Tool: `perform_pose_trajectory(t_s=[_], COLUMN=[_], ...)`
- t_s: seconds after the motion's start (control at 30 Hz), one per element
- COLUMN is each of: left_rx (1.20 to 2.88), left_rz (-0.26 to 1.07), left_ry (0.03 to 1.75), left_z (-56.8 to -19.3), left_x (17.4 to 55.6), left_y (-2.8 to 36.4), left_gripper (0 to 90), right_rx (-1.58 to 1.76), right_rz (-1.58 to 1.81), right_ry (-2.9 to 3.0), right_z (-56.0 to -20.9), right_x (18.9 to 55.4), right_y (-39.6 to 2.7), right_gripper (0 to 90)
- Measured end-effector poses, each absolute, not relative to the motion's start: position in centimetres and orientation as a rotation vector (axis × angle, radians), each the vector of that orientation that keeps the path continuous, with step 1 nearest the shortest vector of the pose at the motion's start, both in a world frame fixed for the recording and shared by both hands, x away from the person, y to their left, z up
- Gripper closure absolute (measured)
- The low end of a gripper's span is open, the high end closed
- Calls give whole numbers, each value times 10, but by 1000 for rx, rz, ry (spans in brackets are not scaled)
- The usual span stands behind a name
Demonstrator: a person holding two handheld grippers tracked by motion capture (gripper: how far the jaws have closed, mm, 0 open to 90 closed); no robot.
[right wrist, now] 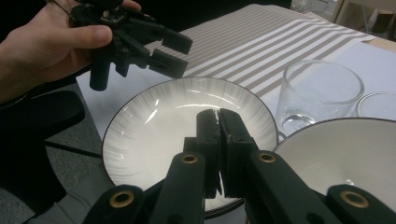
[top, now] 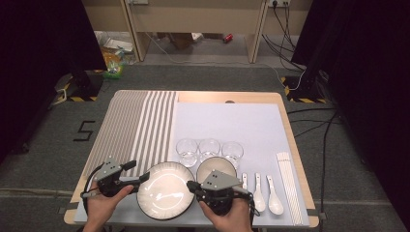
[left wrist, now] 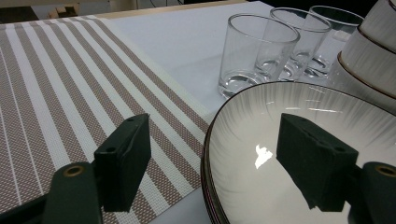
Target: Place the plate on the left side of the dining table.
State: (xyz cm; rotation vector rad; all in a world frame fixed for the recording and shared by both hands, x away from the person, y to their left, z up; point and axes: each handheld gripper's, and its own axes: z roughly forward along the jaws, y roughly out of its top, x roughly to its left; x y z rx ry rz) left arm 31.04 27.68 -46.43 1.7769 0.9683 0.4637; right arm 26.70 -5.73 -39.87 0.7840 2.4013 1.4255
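A black "5" marks the floor (top: 84,130).

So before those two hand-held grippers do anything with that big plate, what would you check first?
1. Left hand-held gripper open: ok.
2. One of its jaws stands over the plate, the other outside the rim, straddling it: ok.
3. Right hand-held gripper shut, nothing between its jaws: ok.
4. Plate lies flat on the white mat: ok.
5. Glasses upright, apart from the plate: ok.
6. Bowls touching the plate: cannot tell.
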Motion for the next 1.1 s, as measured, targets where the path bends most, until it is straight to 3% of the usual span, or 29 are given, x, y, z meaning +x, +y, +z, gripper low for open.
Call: perform_pose_trajectory(t_s=[1.1], left_rx=[1810], left_rz=[446], left_ry=[972], left_z=[-467], left_x=[311], left_y=[276], left_gripper=[261], right_rx=[928], right_rz=[1061], right_ry=[2651], right_z=[-417], right_x=[267], right_y=[-36], right_gripper=[897])
